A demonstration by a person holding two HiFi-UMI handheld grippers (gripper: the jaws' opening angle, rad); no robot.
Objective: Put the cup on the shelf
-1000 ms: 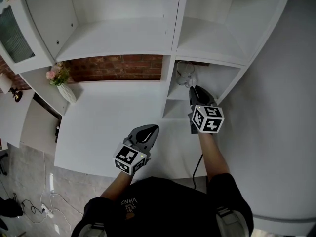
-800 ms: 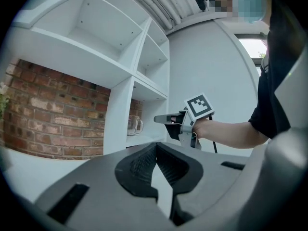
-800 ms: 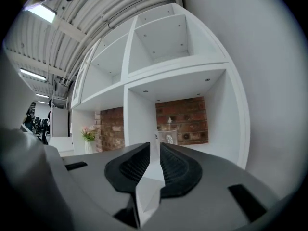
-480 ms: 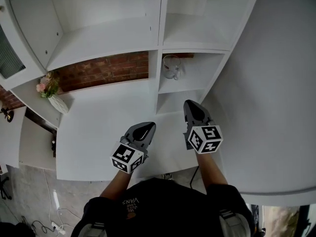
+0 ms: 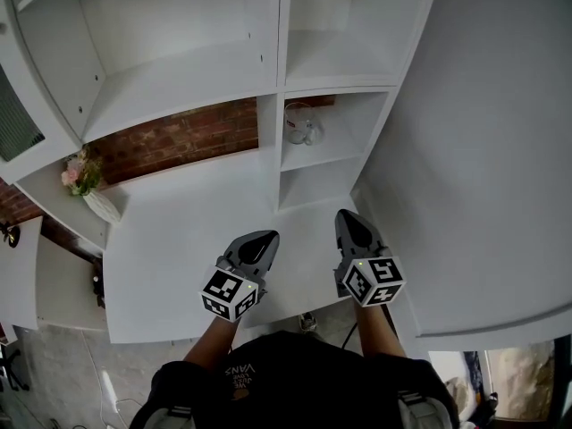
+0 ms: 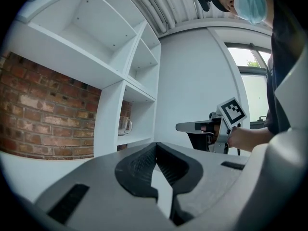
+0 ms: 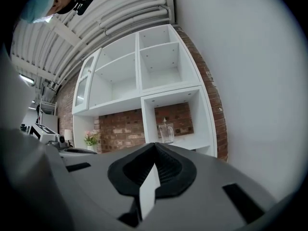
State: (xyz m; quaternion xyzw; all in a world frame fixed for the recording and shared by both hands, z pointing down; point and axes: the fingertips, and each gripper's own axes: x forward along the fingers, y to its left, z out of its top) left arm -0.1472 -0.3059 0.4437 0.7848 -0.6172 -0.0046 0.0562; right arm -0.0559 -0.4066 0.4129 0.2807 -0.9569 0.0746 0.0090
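The glass mug (image 5: pixel 299 123) sits upright in a small cubby of the white shelf unit (image 5: pixel 335 155), handle pointing off to one side, so the job looks pretty much done to me. It's clear glass with thick-looking walls, so I'd guess it's rigid, a bit hefty for its size, slick on the outside and not something you want to knock. If it needs shifting, I'd pinch the wall at the rim or clamp the handle, and go slow because smooth glass can slip out of the pads.

Just beside the mug there's a brick wall (image 5: pixel 179 137) behind the open bay. Below the mug is the white counter (image 5: pixel 188 231). Both grippers hover over it, well apart from the mug. The right gripper (image 5: pixel 350 222) is the one nearer the mug, with the left gripper (image 5: pixel 266 239) further out. Both have their jaws closed tip to tip with nothing in them. Far from the mug is a flower vase (image 5: pixel 89 190).
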